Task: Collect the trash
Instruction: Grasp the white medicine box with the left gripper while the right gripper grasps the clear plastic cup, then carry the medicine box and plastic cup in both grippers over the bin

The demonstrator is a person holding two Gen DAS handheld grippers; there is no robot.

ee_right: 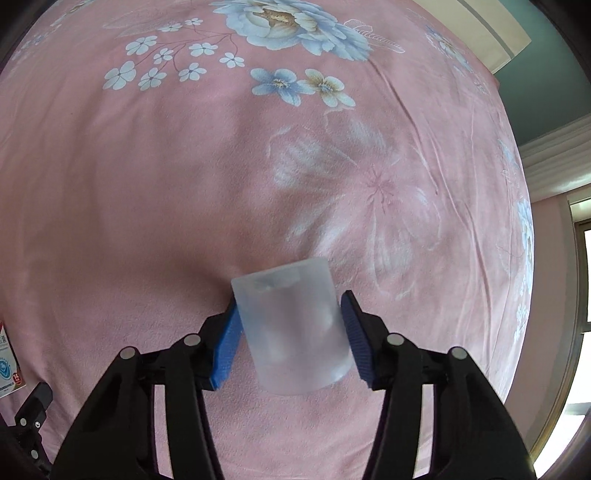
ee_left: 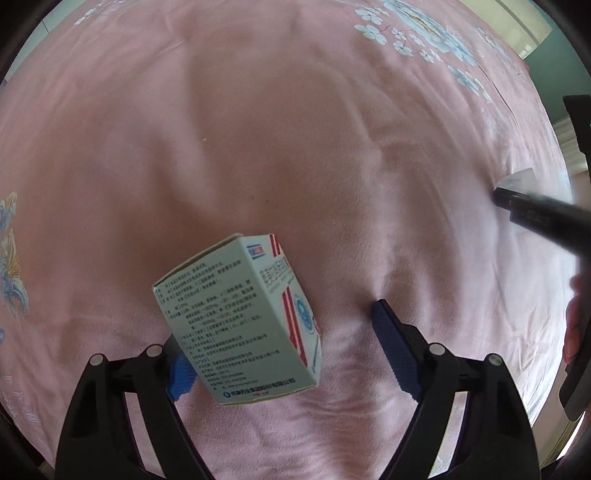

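In the left wrist view a white and pale-green medicine box [ee_left: 242, 317] with red stripes lies tilted on the pink bedspread [ee_left: 258, 147]. My left gripper [ee_left: 280, 343] is open around it: the left blue pad [ee_left: 181, 376] touches the box, the right pad [ee_left: 395, 350] stands clear. In the right wrist view a frosted translucent plastic cup [ee_right: 293, 328] lies between the blue pads of my right gripper [ee_right: 291, 332], which press on both its sides. The right gripper's black finger [ee_left: 535, 214] also shows at the right edge of the left view.
The pink bedspread has blue flower prints at the top [ee_right: 280, 29] and at the far left [ee_left: 11, 266]. The bed's right edge meets a teal wall [ee_right: 546, 88]. A corner of the medicine box [ee_right: 7, 362] shows at the left edge of the right view.
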